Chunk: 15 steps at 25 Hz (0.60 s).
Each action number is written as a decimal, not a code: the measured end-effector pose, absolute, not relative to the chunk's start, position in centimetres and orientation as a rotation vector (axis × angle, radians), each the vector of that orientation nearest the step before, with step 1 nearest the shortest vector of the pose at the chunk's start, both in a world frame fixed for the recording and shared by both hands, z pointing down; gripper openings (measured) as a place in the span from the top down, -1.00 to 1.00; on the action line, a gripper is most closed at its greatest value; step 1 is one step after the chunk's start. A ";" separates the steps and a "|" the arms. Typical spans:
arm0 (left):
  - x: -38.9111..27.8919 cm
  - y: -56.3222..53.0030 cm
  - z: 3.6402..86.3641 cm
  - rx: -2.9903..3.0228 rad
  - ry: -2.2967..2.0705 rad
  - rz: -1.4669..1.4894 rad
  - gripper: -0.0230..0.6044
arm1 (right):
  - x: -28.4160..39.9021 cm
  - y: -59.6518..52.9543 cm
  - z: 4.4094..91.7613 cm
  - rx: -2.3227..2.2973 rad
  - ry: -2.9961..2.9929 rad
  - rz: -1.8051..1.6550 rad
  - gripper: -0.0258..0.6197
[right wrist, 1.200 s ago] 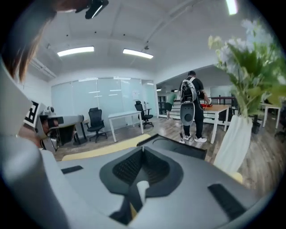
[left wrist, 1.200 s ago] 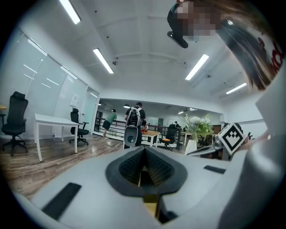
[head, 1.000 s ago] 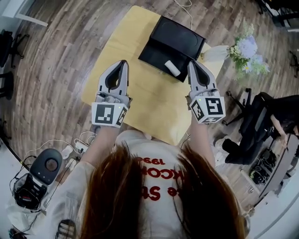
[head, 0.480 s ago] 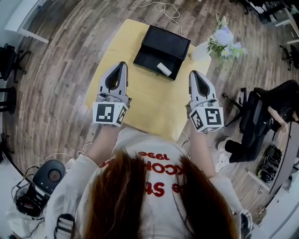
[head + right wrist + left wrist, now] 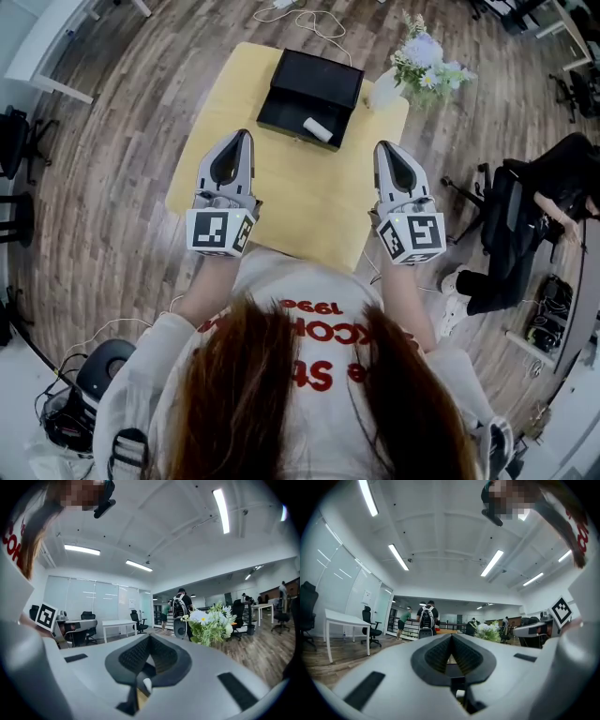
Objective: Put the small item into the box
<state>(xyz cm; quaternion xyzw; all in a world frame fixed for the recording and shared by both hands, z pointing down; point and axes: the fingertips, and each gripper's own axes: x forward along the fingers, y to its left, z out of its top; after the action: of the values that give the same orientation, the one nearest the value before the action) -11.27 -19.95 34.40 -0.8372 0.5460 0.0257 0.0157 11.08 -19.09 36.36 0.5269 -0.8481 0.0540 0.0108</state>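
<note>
Gripping state, left claw point(image 5: 241, 136): pressed together with nothing between its pads, held level above the near left part of the tabletop point(image 5: 300, 199).
Gripping state, right claw point(image 5: 382, 147): also pressed together and empty, level above the tabletop's near right edge.
Small item point(image 5: 317, 129): a white roll-like piece on its side in the near right part of the box point(image 5: 314, 82); it seems to rest inside, though the head view is too small to be sure.
Box: black, open, on the far part of the yellow tabletop, well apart from both claws.
Flowers point(image 5: 427, 64): white and pale-blue bunch at the far right corner, near the box.
</note>
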 end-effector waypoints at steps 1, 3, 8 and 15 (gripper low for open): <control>-11.0 -19.8 34.3 -2.607 1.695 0.084 0.90 | 11.3 -18.9 36.2 1.644 -2.647 0.159 0.91; -10.6 -19.4 34.2 -2.610 1.685 0.083 0.90 | 11.7 -18.6 35.9 1.649 -2.648 0.144 0.91; -10.1 -19.1 34.0 -2.613 1.673 0.083 0.90 | 12.3 -18.3 35.5 1.661 -2.650 0.133 0.91; -9.8 -19.1 33.7 -2.613 1.657 0.083 0.90 | 12.2 -18.3 35.2 1.660 -2.656 0.116 0.91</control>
<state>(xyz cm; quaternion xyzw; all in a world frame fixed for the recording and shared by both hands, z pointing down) -9.76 -19.11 33.66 -0.8440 0.5351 0.0268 0.0234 12.17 -18.32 35.18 0.5295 -0.8475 0.0371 0.0035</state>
